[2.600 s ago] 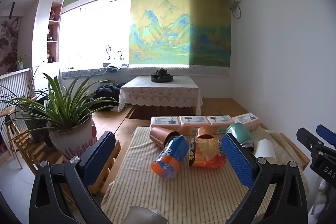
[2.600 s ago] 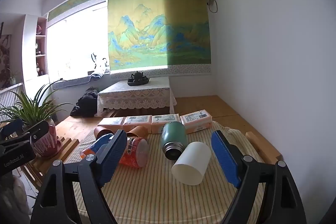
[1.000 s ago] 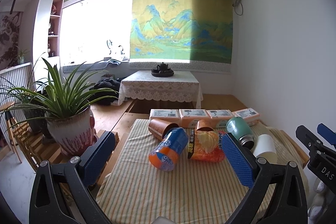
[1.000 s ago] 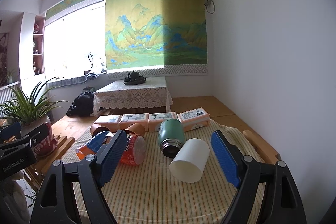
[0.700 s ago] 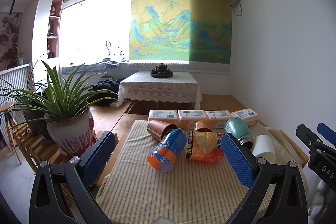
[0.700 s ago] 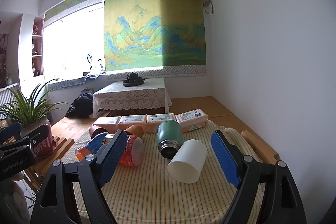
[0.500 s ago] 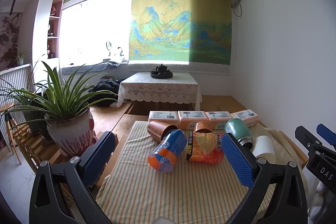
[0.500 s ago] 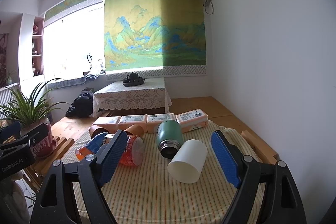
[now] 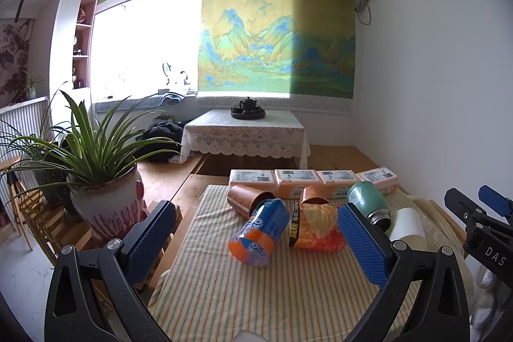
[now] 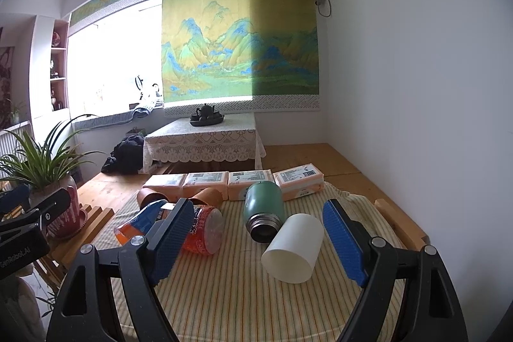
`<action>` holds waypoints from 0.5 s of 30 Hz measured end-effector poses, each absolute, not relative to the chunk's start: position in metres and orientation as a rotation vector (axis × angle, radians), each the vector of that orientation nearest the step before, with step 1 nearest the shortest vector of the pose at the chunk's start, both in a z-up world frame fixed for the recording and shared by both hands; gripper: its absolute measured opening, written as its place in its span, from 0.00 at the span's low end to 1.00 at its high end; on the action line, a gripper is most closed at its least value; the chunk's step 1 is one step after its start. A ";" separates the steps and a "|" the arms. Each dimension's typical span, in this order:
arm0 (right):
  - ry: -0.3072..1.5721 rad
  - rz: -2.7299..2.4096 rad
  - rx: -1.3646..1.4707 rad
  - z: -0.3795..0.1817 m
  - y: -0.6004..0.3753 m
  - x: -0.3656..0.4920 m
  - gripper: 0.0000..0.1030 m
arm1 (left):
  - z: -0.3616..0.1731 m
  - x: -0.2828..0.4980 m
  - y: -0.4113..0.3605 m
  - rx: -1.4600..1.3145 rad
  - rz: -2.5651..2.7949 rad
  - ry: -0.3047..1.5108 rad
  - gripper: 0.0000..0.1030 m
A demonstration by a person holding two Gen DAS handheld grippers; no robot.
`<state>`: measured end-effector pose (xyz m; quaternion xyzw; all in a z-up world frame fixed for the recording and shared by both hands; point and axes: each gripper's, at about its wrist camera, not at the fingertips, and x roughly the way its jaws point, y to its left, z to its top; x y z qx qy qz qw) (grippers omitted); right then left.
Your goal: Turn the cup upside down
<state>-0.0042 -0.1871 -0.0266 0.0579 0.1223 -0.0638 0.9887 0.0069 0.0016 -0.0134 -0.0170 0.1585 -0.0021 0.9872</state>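
Two tools in view, both spread wide, nothing between the pads. Right tool (image 10: 259, 241) hovers over the near part of the table (image 10: 224, 303), which has a striped cloth on it. Left tool (image 9: 256, 241) hovers likewise, further to the left.

White cup (image 10: 293, 247) lies on its side just past the right tool, open mouth toward the camera, roughly between the pads' line of sight and nearer the right pad. In the left view the same cup (image 9: 407, 226) shows at the table's right side.

Green thermos flask (image 10: 264, 210) also on its side, touching or just beside the cup's left. Left of that: orange snack canister (image 10: 203, 229), then a blue-orange canister (image 9: 259, 236), both lying down. Behind them two brown cups (image 9: 245, 197) on their sides.

Row of four tissue packs (image 10: 205, 181) along the far table edge. Beyond: lace-covered low table with a teapot set (image 10: 206, 117). Potted plant (image 9: 102, 181) at left.
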 end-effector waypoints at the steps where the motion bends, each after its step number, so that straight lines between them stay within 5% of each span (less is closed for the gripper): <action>1: 0.255 -0.117 0.120 -0.025 -0.187 0.000 0.77 | -0.015 0.009 0.002 -0.032 -0.004 0.322 0.99; 15: 0.306 -0.046 0.084 -0.008 -0.173 0.070 0.77 | -0.030 0.039 0.026 -0.045 0.045 0.361 0.99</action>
